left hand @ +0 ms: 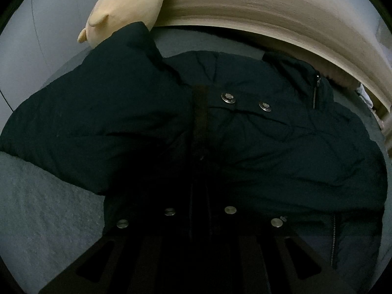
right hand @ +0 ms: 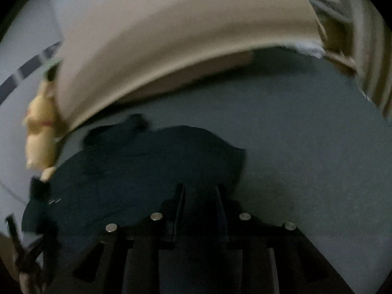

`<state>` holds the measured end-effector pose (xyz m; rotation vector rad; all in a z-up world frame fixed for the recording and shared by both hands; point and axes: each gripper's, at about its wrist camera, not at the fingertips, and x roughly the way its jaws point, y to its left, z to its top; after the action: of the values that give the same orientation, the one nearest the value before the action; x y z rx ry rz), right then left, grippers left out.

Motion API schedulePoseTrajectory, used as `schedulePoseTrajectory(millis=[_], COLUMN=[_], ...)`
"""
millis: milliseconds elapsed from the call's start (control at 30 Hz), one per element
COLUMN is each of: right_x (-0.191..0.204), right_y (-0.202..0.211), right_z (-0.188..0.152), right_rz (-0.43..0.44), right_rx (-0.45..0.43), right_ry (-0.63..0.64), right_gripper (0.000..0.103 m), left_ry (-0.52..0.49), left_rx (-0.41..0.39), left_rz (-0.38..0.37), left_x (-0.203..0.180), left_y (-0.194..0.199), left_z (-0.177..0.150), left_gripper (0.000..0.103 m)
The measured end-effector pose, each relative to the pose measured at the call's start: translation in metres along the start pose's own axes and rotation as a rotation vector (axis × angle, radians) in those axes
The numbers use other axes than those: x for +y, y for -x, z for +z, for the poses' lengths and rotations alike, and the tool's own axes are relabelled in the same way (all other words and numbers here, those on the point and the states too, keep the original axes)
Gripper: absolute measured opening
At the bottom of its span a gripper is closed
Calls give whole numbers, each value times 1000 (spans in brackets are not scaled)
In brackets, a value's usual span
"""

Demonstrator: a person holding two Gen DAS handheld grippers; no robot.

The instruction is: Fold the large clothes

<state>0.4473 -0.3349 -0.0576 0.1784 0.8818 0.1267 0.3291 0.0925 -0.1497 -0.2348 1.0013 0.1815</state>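
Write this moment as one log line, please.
jacket: lying on bed | left tongs: shut, low over jacket front | right tongs: slightly apart at jacket edge, hold unclear

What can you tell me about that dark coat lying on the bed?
The coat is a dark navy, puffy, quilted-looking garment spread on a grey-blue bedcover. Two metal snap buttons sit on a flap near its middle, and a metal zipper runs by the collar. One sleeve reaches up to a yellow plush toy and touches it. The fabric is creased and rumpled, partly folded over itself.
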Motion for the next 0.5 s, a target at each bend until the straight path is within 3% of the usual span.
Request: schedulePoseTrajectory(millis=[33,67,100,133,200,267,433,467,500], right_x=[10,17,19,21,11,-8,-7,-4,-5], right_y=[7,11,13,9,-4,-39,-28,-16,-8], right_z=[-5,-11,-17,-24,-38,-53,-57,-56,-57], right_rz=[10,26,40,53,44,18,17,24,27], right_rx=[-9,-17,-19,-5,56,199,166,145,130], right_ry=[25,38,37,36,30,-39,-34,-29,-26], right_gripper=[34,45,64,72,75,71,72,73,77], left_ry=[-1,1,3,3,1,-3,-63,-65,-54], left_rx=[0,1,2,2,2,2,6,18,33], left_rz=[2,1,0,-1,-2,-2,14,18,7], left_x=[-1,-2,-1,-1,-2,-6,-9,-8,-6], left_y=[-1,-2,-1,-1,-3,-8,-2,2,7], left_z=[1,2,1,1,2,6,8,10,11], left_gripper=[11,11,11,12,12,14,18,29,51])
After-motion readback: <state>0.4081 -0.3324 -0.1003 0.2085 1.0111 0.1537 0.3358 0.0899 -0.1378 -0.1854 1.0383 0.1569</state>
